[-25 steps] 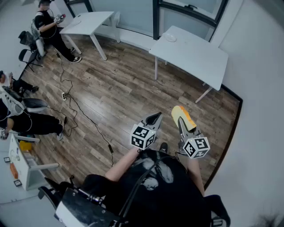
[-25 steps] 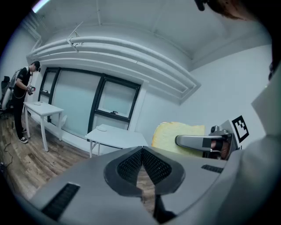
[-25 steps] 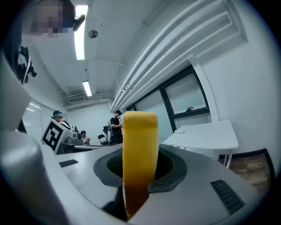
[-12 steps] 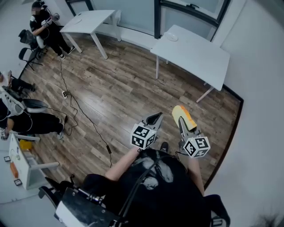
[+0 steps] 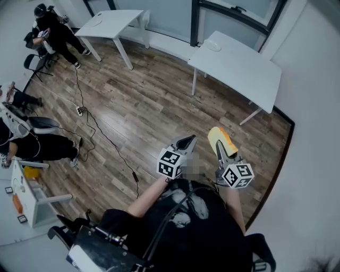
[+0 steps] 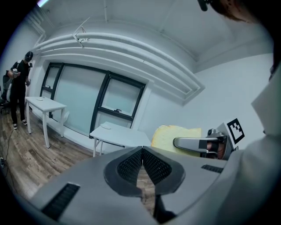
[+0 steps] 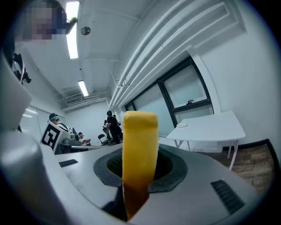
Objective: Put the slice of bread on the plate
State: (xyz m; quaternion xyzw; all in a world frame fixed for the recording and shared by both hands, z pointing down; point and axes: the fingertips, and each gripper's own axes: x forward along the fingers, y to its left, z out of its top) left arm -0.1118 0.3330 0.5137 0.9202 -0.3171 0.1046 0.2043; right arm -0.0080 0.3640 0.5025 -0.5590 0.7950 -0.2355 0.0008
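Pinching bread slice point(image 7: 139, 140) – R hand-held gripper point(image 5: 218, 145), mid-air

A wooden floor point(image 5: 133, 111) fills the middle. One white table point(image 5: 111, 24) stands at eleven o'clock and another table point(image 5: 239, 66) at one, below dark-framed windows point(image 5: 159, 13).

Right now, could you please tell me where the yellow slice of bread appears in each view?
Head view: yellow slice of bread, right of centre, in the lower half.
Left gripper view: right of centre, its flat face showing.
Right gripper view: dead centre, seen edge-on.
Shared landmark: the white table by the window.
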